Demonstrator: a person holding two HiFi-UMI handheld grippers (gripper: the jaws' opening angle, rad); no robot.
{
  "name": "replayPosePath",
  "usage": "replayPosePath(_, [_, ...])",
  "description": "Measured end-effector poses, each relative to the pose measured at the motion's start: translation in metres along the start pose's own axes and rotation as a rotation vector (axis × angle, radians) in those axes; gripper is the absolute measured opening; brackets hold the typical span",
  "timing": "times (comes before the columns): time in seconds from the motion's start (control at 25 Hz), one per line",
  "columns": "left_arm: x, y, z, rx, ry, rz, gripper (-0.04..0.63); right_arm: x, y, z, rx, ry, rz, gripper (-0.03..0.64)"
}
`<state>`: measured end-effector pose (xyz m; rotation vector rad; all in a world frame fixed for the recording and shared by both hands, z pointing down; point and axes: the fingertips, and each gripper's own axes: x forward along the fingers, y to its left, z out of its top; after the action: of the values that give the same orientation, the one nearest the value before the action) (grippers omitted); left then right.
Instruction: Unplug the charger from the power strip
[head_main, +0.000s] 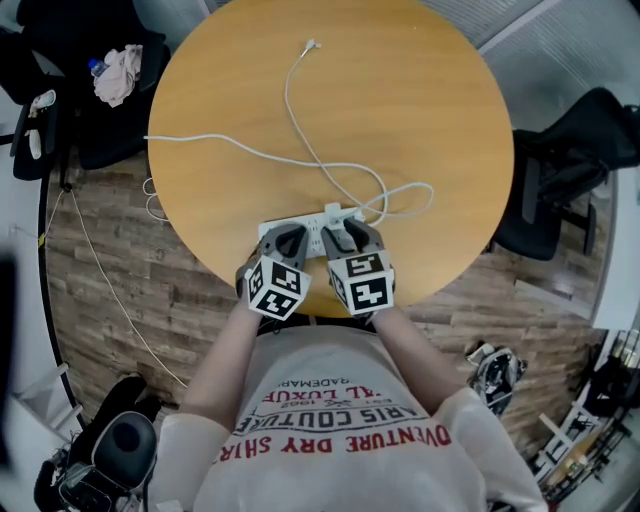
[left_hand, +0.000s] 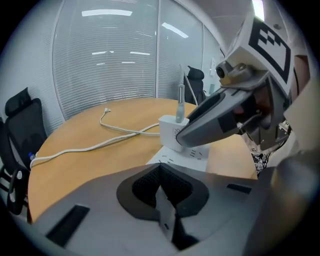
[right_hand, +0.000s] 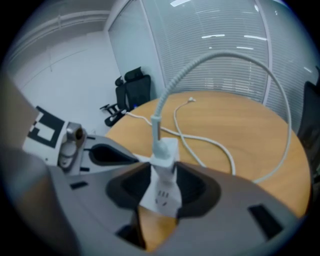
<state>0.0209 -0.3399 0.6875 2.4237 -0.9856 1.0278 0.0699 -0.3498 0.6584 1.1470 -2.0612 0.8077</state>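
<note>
Round wooden counter (head_main: 420, 120) with white power strip (head_main: 318, 230) lying near the person's edge; white charger (right_hand: 164, 152) plugged upright into the strip, with white cable (head_main: 300, 150) looping away across the wood; left gripper (left_hand: 161, 170) at the strip's left part, jaws pressed together, nothing between; right gripper (right_hand: 161, 186) just beside it, jaws spread to either side of charger and strip, not pinching; black office chairs (head_main: 570, 160) around the counter.
</note>
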Motion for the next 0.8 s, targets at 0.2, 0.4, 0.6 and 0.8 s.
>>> replayPosePath(0.2, [0.001,0.001,-0.002,-0.068,0.029,-0.073,0.032,0.01,-0.001,0.003,-0.011,0.026,-0.022,0.169])
replayPosePath(0.4, [0.002,0.001,-0.001,-0.068,0.042,-0.115,0.032,0.018,-0.004,0.002,-0.016,0.065,-0.066,0.17])
replayPosePath(0.6, [0.003,0.002,-0.001,-0.062,0.032,-0.094,0.032,0.021,-0.006,0.003,-0.049,0.075,-0.112,0.173])
replayPosePath(0.8, [0.003,0.003,-0.001,-0.093,0.038,-0.097,0.032,0.016,-0.004,0.0,-0.098,0.101,-0.155,0.167])
